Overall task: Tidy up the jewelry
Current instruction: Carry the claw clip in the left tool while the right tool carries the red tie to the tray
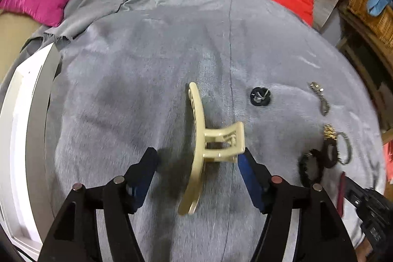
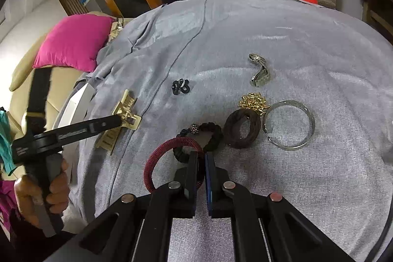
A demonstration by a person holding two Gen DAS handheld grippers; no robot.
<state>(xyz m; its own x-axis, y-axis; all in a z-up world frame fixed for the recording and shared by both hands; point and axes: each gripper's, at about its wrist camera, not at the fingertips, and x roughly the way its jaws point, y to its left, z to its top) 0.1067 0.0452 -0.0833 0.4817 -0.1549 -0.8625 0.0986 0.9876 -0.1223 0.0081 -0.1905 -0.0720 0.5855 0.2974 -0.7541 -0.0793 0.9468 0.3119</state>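
my left gripper (image 1: pixel 197 156) is spread around the cream hair clip (image 1: pixel 208 146) on the grey cloth (image 1: pixel 147 53); stiff, light plastic, best taken at its hinge. my right gripper (image 2: pixel 202 158) pinches the springy red hair tie (image 2: pixel 167 158).

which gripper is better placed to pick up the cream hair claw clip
Left. The left gripper is open around the cream claw clip; the right gripper is shut on the red hair tie.
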